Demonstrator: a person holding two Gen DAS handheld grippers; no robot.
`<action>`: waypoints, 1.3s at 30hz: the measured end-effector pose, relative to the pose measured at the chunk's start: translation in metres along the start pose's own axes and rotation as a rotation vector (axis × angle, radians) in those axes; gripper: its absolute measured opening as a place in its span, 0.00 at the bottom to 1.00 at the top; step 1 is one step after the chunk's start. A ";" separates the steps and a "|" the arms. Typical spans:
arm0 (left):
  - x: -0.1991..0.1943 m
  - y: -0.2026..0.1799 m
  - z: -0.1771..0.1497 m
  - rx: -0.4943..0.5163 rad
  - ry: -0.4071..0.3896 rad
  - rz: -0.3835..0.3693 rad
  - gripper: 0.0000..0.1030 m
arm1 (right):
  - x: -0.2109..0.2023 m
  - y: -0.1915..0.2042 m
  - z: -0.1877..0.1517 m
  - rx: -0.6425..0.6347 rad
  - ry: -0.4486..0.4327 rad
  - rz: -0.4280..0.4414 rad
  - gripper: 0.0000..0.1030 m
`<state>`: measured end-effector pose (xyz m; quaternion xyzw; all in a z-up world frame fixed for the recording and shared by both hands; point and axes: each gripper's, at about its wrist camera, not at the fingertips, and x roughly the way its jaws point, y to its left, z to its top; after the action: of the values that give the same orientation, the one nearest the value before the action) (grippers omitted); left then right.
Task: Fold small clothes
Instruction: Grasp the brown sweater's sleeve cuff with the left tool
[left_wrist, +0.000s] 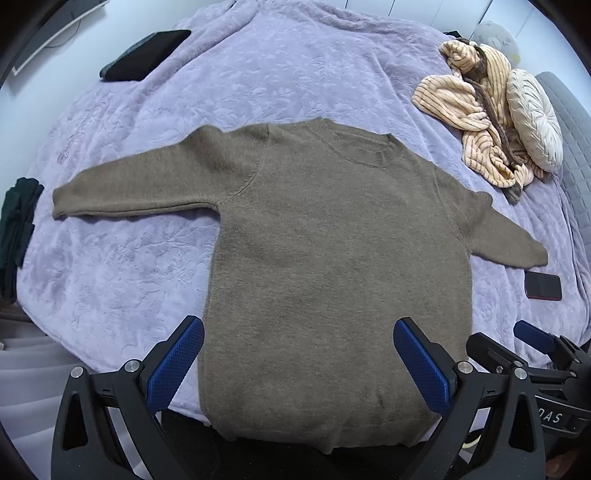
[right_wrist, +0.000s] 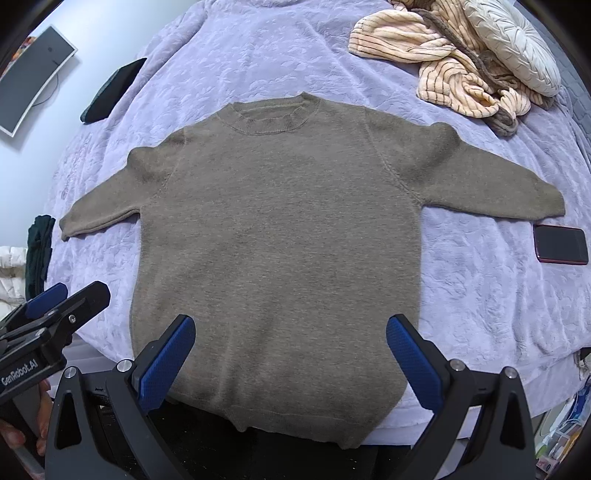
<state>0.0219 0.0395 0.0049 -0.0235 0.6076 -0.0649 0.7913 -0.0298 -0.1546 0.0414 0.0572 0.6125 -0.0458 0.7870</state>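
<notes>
Both tongs, left (left_wrist: 299, 363) and right (right_wrist: 290, 360), hover agape over the soft, floppy brown sweater (right_wrist: 273, 236); I'd pinch its hem corners.

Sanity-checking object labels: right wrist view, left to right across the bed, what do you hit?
Dark green garment at the bed's left edge → black folded item → brown sweater spread flat → striped peach garment → cream round pillow → phone in red case.
</notes>
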 end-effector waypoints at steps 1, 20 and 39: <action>0.006 0.010 0.003 -0.005 0.013 -0.011 1.00 | 0.003 0.004 0.001 0.003 0.007 -0.009 1.00; 0.106 0.324 0.083 -0.487 -0.129 -0.265 1.00 | 0.104 0.194 0.032 -0.112 0.152 0.046 1.00; 0.163 0.400 0.108 -0.724 -0.182 -0.391 0.46 | 0.134 0.241 0.050 -0.169 0.179 0.003 1.00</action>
<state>0.1967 0.4096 -0.1696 -0.4207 0.5030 0.0063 0.7550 0.0849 0.0763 -0.0678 -0.0046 0.6818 0.0127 0.7314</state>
